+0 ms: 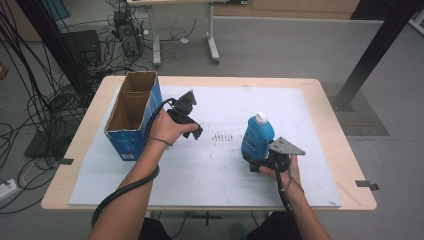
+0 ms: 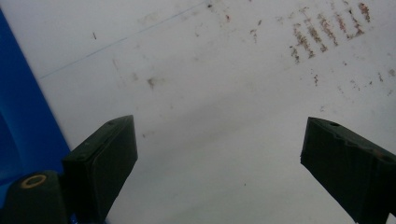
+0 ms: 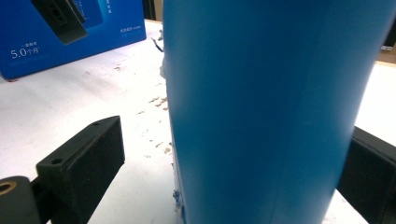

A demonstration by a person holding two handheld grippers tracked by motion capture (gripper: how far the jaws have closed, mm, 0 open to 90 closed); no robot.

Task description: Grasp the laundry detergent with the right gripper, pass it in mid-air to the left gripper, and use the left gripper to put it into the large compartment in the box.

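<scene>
The blue bottle (image 1: 257,137) stands on the tabletop (image 1: 200,165), not in the box (image 1: 134,114) yet. Right gripper (image 1: 260,161) fingers sit around it, not squeezing; left gripper (image 1: 192,131) fingers are spread, empty.

Grey floor (image 1: 280,45), cables (image 1: 30,100) at left, white-legged desk (image 1: 210,35) behind, black post (image 1: 375,50) right.

Bottle (image 1: 257,137): blue plastic, white cap, standing upright on the white mat toward the table's right side. Sits well apart from the open blue box (image 1: 133,115) at left.
</scene>
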